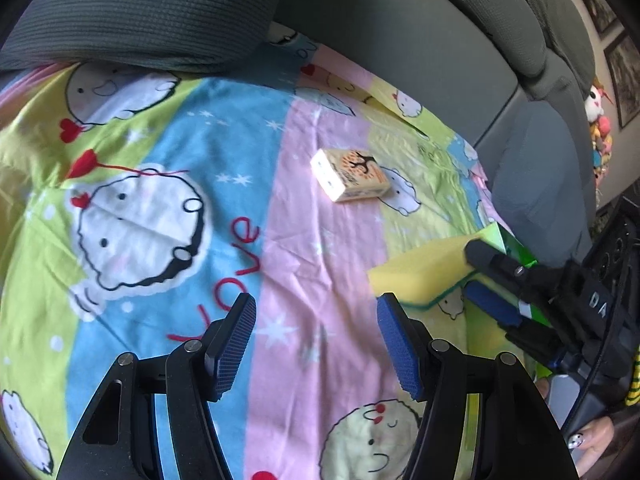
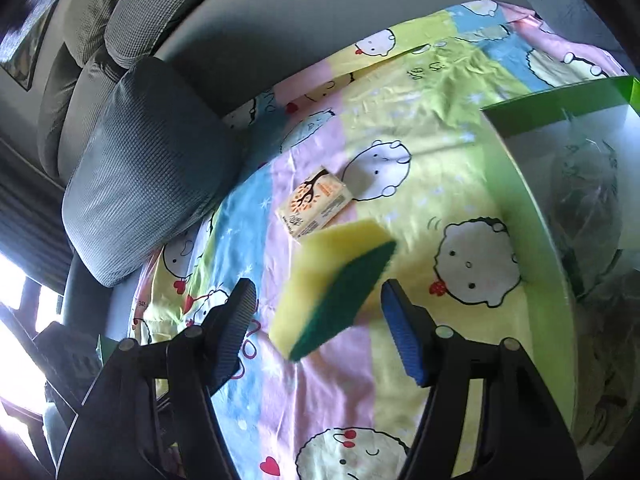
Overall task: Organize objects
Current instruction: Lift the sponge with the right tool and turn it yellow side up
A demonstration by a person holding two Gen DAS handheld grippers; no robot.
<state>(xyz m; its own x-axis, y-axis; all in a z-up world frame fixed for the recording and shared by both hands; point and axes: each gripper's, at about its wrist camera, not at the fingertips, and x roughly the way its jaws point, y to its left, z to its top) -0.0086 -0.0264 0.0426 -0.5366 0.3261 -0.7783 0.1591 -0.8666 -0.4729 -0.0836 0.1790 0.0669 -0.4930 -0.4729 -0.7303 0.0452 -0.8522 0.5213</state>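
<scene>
Between the right tongs, whose pads stand apart and clear of it, the sponge sits tilted just before the soap box. Left tongs gape, holding nothing. Best lift away straight, then take the soap box squarely across its narrow sides.

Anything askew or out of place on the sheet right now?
Yes: the sponge sits tilted between the right gripper's open fingers, ungripped, beside the green box rather than in it. The small carton lies loose on the cartoon sheet.
</scene>
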